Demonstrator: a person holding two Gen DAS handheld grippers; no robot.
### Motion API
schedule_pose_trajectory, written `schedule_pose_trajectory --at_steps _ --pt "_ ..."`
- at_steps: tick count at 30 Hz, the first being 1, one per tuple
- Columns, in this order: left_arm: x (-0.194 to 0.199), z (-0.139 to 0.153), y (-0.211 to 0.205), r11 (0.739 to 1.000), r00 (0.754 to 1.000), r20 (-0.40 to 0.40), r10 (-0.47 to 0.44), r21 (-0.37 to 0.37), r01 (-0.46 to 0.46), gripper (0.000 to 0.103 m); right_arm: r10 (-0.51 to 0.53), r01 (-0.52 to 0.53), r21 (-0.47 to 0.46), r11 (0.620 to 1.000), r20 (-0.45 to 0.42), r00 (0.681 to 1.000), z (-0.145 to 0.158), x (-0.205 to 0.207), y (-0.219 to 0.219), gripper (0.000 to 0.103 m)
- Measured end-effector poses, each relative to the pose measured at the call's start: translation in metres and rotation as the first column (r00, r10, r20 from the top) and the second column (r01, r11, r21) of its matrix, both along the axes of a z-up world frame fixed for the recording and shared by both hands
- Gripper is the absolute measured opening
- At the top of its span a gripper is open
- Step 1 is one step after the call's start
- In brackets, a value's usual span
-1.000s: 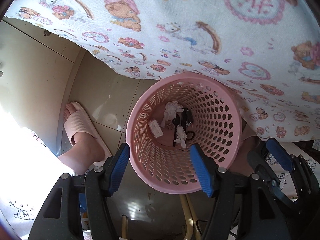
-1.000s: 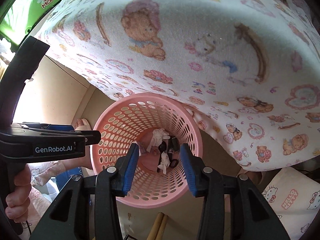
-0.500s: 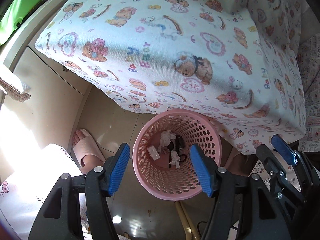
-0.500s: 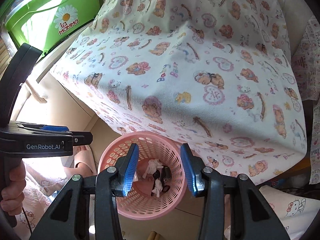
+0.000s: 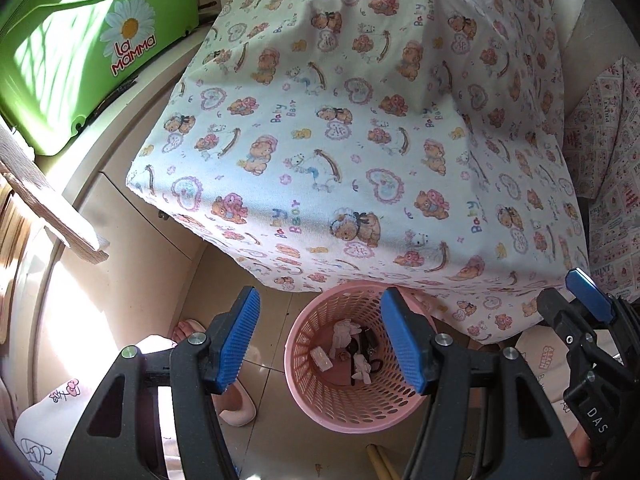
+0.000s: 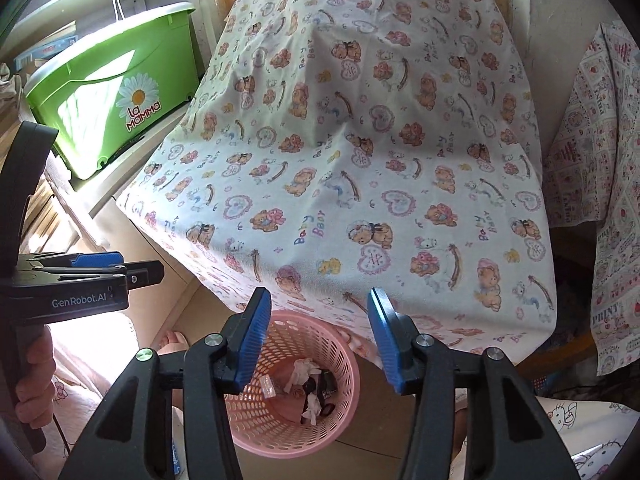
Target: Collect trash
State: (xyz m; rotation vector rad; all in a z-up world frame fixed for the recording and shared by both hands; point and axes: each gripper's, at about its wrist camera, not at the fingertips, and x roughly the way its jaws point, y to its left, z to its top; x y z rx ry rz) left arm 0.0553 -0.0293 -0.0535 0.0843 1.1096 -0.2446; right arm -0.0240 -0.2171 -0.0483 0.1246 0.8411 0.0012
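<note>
We hold 2 spread, empty grippers, left (image 5: 320,340) and right (image 6: 318,338), above the basket (image 5: 316,396) at lower center.

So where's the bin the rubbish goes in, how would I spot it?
Find the big table draped in a teddy-bear print cloth. On the tiled floor at its near edge, partly tucked under the overhang, stands a pink basket. It is round, full of holes, and holds white crumpled tissues and dark scraps, unlike the solid green box on the shelf.
</note>
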Motion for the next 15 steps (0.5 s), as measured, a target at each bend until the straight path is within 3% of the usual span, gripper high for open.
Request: schedule_pose_trajectory --at_steps 3,6,9,12,15 --pt "-0.002 0.009 -0.001 1.000 0.999 0.053 -0.002 -0.009 0.002 0.062 -0.015 0.015 -0.001 1.000 0.036 0.999 0.008 -0.002 -0.004 0.064" --pt "-0.005 0.018 -0.005 1.000 0.992 0.127 -0.001 -0.003 0.001 0.086 -0.024 0.025 -0.018 1.000 0.053 0.998 0.011 -0.002 -0.005 0.068" --pt "-0.008 0.027 -0.008 1.000 0.982 0.189 -0.001 0.007 -0.001 0.089 -0.030 0.031 -0.030 0.999 0.054 0.998 0.011 0.000 -0.006 0.073" --pt "-0.008 0.030 -0.007 1.000 0.978 0.207 0.002 0.002 -0.003 0.100 -0.052 0.055 -0.042 0.998 0.063 0.997 0.012 0.000 -0.007 0.086" --pt "-0.007 0.031 -0.007 1.000 0.980 0.201 -0.001 -0.007 0.002 0.100 -0.073 0.076 -0.055 0.996 0.064 0.995 0.012 0.002 -0.010 0.087"
